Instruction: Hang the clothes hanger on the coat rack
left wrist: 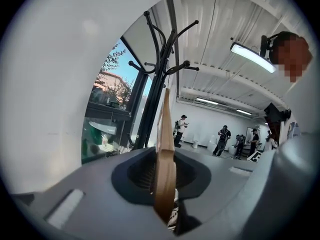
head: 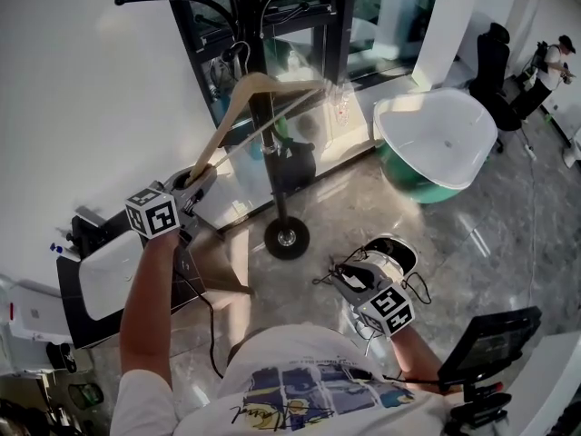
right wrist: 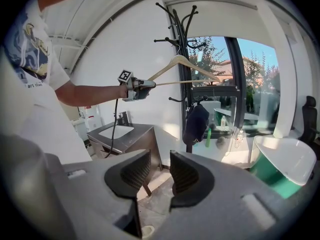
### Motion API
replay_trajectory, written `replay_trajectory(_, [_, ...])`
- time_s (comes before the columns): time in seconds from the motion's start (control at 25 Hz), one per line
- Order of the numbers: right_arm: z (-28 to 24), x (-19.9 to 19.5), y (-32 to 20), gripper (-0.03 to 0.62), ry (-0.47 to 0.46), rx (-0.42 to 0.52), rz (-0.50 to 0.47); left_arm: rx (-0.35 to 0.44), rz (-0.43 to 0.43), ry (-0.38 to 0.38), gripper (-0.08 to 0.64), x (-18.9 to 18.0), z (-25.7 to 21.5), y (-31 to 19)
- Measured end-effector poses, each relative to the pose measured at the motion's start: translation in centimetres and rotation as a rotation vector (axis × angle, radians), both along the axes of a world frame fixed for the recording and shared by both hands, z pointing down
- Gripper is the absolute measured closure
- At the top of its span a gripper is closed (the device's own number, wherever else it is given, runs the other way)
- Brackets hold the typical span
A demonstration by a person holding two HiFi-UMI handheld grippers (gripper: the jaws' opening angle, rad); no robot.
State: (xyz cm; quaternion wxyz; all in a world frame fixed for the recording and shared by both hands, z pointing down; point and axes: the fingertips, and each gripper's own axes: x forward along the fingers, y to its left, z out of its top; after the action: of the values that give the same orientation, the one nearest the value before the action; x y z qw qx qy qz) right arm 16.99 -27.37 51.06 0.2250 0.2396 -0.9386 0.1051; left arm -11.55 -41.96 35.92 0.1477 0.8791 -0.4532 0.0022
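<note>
- Head view: the left tool (head: pixel 201 178) holds the wooden hanger (head: pixel 227 121) by one end, its hook beside the coat rack (head: pixel 275 166). The right tool (head: pixel 343 275) is low.
- Left gripper view: jaws closed on the hanger's end.
- Right gripper view: jaws apart, empty.

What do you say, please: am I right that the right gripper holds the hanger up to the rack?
Not quite: the left gripper holds the hanger up to the rack. The left gripper view shows the wood between its jaws.
</note>
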Motion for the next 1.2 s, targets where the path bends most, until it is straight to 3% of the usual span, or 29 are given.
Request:
replay_trajectory(0.6, [-0.1, -2.7, 1.9, 0.472, 0.006, 0.007, 0.002, -0.041, -0.069, 0.007, 0.502, -4.0, 2.7, 3.7])
replay_trajectory(0.88, [-1.2, -6.4, 4.8, 0.472, 0.017, 0.035, -0.004, -0.069, -0.071, -0.007, 0.503, -6.9, 5.4, 8.6])
replay_trajectory(1.2, [-1.9, -10.5, 8.7, 0.476, 0.045, 0.054, 0.005, -0.078, -0.015, -0.081, 0.517, -6.9, 7.3, 16.3])
